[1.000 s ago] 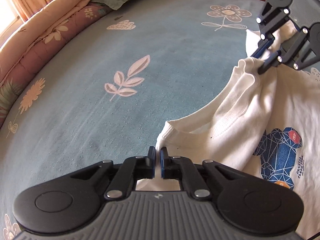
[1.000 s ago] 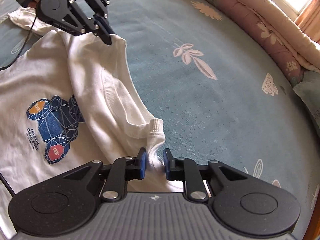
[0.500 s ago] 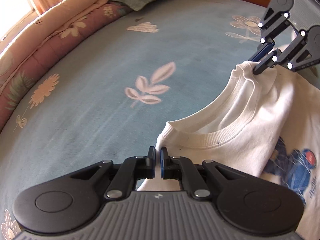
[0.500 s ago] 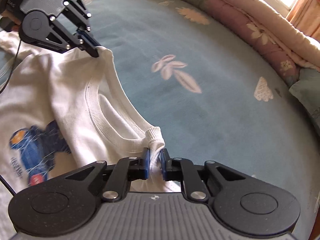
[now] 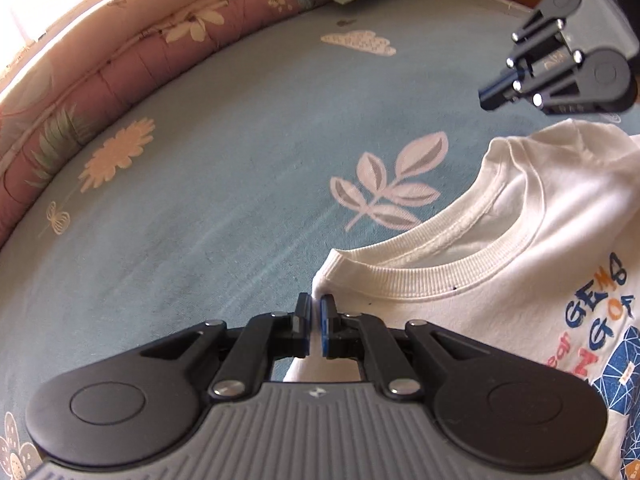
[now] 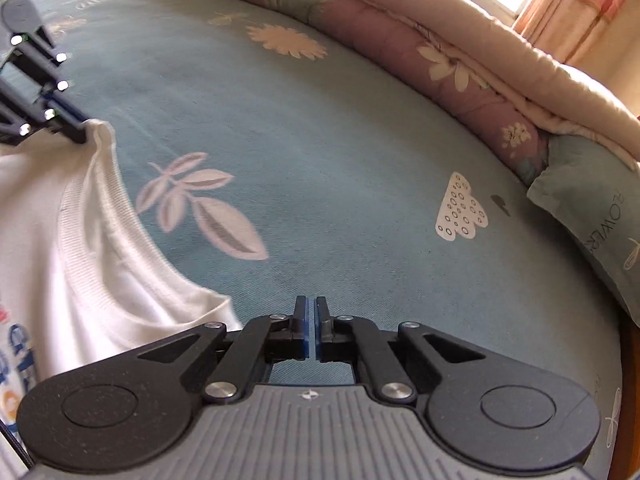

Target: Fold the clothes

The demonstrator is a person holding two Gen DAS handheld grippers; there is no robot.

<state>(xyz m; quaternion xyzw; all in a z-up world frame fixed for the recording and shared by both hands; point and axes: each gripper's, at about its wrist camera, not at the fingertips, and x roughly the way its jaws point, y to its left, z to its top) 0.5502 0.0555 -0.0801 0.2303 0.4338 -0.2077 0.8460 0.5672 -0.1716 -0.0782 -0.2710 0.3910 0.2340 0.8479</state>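
**One shoulder gripped, one loose: T-shirt (image 5: 520, 216) lies crooked on the bed**

My left gripper (image 5: 316, 316) is clamped on the shirt's near shoulder. My right gripper (image 6: 311, 320), jaws just closing, has pinched nothing, and the other shoulder lies at its 9 o'clock. If I lift now, I judge the shirt would swing from one corner and bunch. Blue flowered sheet (image 5: 224, 200) beneath; rolled quilt (image 6: 460, 60) at 1 o'clock, pillow (image 6: 592, 208) at 3, sunlit curtain (image 6: 580, 4) beyond.

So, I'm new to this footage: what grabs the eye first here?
The white T-shirt with a blue print, lying on the teal floral bedsheet. The left gripper pinches its shoulder by the collar; the right gripper, its jaws just closed, holds nothing.
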